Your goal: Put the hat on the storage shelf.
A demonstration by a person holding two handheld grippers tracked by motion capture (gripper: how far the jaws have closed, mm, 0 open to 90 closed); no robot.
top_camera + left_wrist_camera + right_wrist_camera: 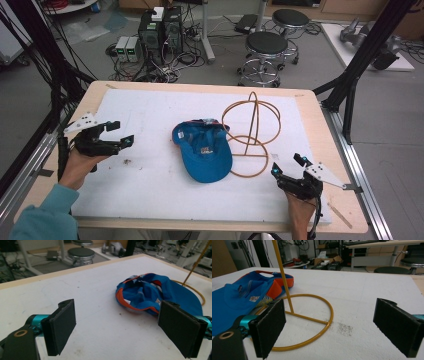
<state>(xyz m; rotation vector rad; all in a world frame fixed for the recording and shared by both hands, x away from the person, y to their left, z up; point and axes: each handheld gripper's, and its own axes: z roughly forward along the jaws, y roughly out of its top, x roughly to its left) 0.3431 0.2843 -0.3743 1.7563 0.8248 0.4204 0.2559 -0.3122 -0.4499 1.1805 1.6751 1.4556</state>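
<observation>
Looks like a robotics lab. Desktop computers sit on the concrete floor in a tangle of cables, round stools stand behind the table, black frame struts flank it, and workbenches line the back.

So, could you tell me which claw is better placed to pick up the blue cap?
Probably the left claw: open, level with the cap, bare mat between. The right claw has the wire stand nearby.
</observation>
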